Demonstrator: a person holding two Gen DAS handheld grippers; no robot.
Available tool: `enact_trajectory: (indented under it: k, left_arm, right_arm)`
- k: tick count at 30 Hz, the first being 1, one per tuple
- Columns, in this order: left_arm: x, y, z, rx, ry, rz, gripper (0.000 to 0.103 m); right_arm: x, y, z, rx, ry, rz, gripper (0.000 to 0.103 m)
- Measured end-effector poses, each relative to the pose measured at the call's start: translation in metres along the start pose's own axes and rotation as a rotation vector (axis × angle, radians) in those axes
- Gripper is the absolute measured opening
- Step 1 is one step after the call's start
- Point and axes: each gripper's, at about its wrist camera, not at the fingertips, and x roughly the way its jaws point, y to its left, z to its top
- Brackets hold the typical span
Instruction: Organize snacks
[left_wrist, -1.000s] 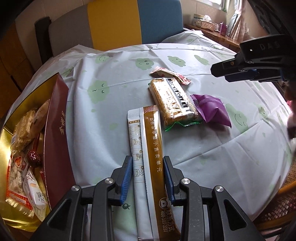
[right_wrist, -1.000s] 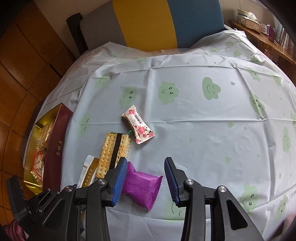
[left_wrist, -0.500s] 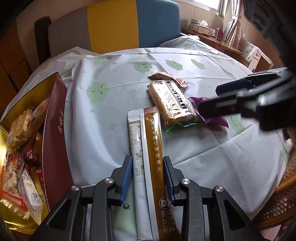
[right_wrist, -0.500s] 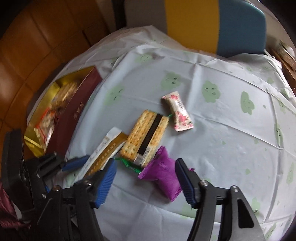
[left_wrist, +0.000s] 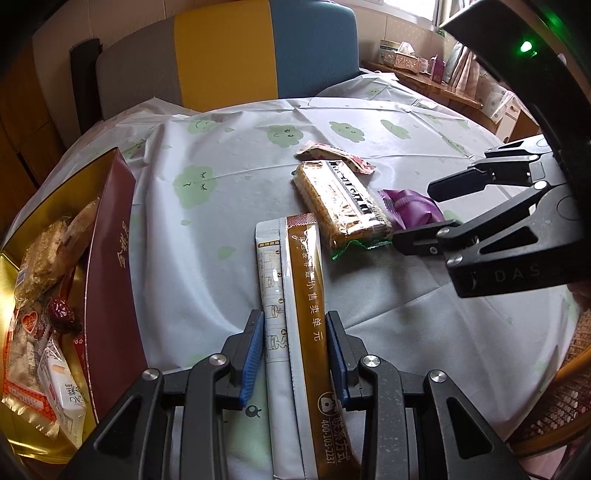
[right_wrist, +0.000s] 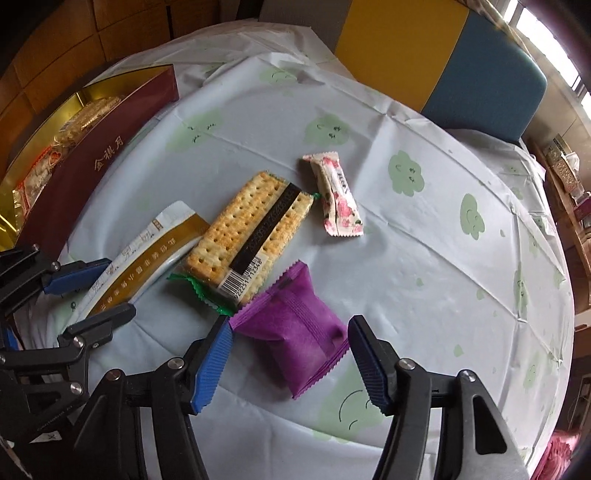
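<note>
On a table under a pale blue cloth printed with green smiling clouds (right_wrist: 424, 229) lie four snacks. The purple crinkle-edged foil pouch (right_wrist: 295, 332), puffed and seamed down its back, rests near the table's front edge between the blue ribbed pads of the right gripper (right_wrist: 290, 363); its jaws, which have just been closing slightly, stand apart, the left pad at the pouch's corner, the right pad clear of it, so nothing is clamped. Just beyond the pouch, touching its upper corner, lies a clear-wrapped stack of square crackers (right_wrist: 251, 236) with a black barcode band and a green serrated end. Beside its far end sits a small white candy wrapper with pink flowers (right_wrist: 338, 199). The left gripper (left_wrist: 295, 354) is partly closed, its blue pads set against both long edges of a long white-and-brown sachet with printed characters (left_wrist: 295, 295), which lies flat on the cloth. At the table's left edge stands an open maroon gift box with gold lining (left_wrist: 107, 258), holding assorted wrapped snacks (left_wrist: 40, 295).
</note>
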Motion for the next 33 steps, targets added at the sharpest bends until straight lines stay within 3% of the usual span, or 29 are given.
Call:
enact_trajectory:
  k: [6, 9, 13, 20, 33]
  left_arm:
    - [0.001, -0.002, 0.001, -0.002, 0.002, 0.01, 0.033]
    - [0.0, 0.0, 0.001, -0.008, 0.003, 0.003, 0.033]
    - [-0.001, 0.001, 0.0, -0.014, 0.006, -0.003, 0.033]
    - [-0.004, 0.003, -0.003, -0.026, 0.004, -0.009, 0.031]
    - [-0.011, 0.003, -0.009, -0.025, 0.009, -0.011, 0.029]
  right_arm:
    - [0.006, 0.009, 0.001, -0.04, 0.011, -0.036, 0.065]
    - [0.001, 0.013, 0.001, -0.052, -0.011, -0.042, 0.053]
    - [-0.006, 0.015, -0.002, -0.046, -0.024, -0.048, 0.049]
    - [0.0, -0.018, -0.001, 0.119, 0.026, -0.113, 0.05]
    - [0.006, -0.021, -0.001, 0.128, 0.026, -0.114, 0.051]
